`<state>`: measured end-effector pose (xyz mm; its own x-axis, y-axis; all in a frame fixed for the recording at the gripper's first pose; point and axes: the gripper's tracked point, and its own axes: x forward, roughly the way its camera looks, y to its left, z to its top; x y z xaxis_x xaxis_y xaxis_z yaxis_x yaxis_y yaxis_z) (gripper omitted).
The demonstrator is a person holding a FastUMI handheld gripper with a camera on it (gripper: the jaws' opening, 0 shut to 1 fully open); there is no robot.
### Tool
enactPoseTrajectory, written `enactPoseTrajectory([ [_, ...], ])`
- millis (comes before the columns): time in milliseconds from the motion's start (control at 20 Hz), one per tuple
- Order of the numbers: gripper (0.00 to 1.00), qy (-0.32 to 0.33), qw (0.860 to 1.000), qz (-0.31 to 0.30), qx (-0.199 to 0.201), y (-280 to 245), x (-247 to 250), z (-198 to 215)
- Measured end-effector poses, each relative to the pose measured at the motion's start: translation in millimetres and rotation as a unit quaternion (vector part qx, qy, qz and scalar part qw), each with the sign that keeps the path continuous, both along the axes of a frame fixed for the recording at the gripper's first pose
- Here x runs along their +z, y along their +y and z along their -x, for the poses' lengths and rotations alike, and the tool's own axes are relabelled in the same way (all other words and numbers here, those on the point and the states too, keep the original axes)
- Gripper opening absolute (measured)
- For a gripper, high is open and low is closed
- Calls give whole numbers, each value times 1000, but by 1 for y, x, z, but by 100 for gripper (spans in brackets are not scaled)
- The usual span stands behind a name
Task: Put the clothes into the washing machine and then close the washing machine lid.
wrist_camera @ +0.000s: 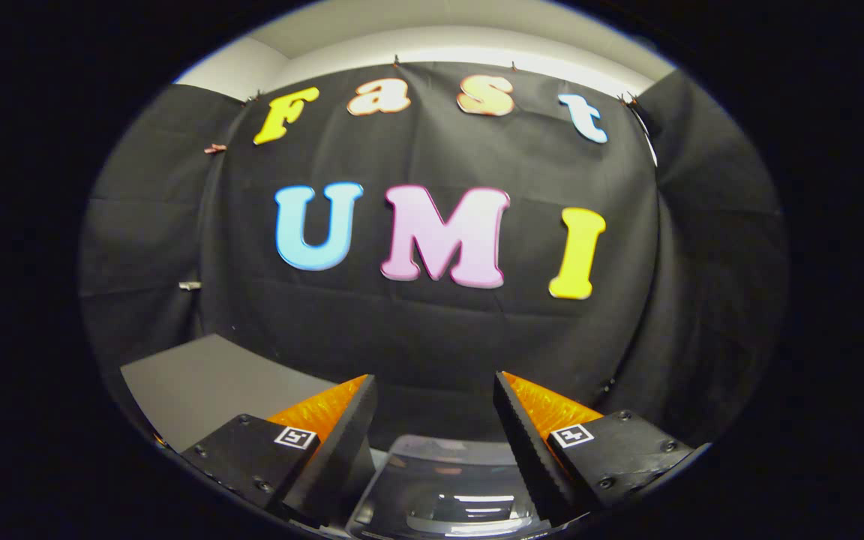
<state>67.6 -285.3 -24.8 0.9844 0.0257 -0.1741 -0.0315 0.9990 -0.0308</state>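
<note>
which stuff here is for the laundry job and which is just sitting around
For the job:
- tongs, open, nothing between the fingers
- washing machine lid, glossy and see-through, low between the fingers

Just there:
- grey tabletop, beside the left finger
- black cloth wall beyond the fingers

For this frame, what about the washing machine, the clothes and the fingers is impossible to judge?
- Washing machine lid, gripper view: only a glossy translucent strip shows between the fingers; the rest is cut off below them, so latched or not is unclear.
- Clothes: whether they are inside cannot be told; reflections on the lid mask what is under it.
- Gripper: fingers apart, nothing between them.
- Grey surface: partly hidden by the left finger.
</note>
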Motion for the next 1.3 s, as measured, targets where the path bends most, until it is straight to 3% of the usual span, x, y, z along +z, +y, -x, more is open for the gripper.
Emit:
enactPoseTrajectory([
  [200,98,-45,999,-17,9,33,45,0],
  [450,98,-45,999,-14,17,51,44,4],
  [900,98,-64,998,2,-20,37,59,-5],
  [1300,98,-53,998,-3,-23,24,58,3],
])
